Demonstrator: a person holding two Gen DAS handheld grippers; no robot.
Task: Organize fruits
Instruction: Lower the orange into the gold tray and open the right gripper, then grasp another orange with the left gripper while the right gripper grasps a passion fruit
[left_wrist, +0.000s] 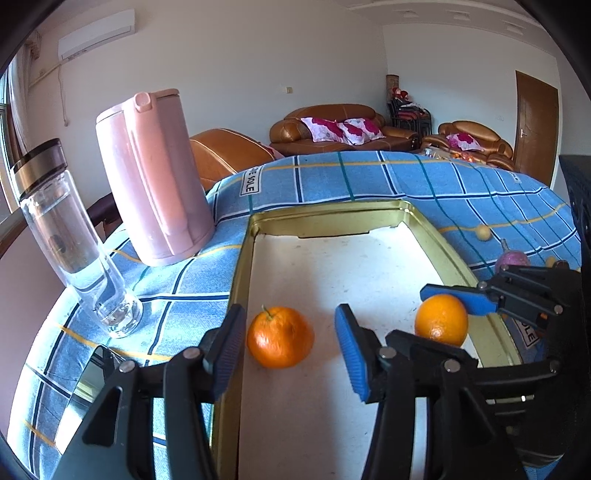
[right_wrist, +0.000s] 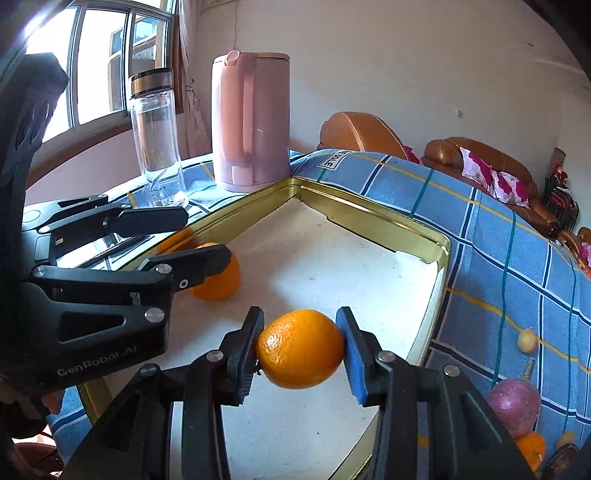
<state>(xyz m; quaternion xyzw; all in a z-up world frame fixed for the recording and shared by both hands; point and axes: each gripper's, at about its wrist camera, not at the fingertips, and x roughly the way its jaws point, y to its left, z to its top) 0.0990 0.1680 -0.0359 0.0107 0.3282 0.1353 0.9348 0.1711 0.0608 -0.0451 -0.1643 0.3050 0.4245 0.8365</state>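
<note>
Orange (right_wrist: 300, 349) sitting clenched between right gripper (right_wrist: 301, 350) pads over tray (right_wrist: 373, 218). Second orange (left_wrist: 279, 336) lying on tray floor between released left gripper (left_wrist: 291, 347) jaws, untouched. At 5 o'clock, purple fruit (right_wrist: 515, 404) partly hiding behind finger.

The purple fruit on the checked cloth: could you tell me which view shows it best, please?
The right wrist view: the purple fruit lies close, mostly in sight. The left wrist view shows only its top behind the right gripper.

checked cloth (left_wrist: 369, 177): tray (left_wrist: 236, 280), kettle (left_wrist: 155, 177), bottle (left_wrist: 66, 236).
</note>
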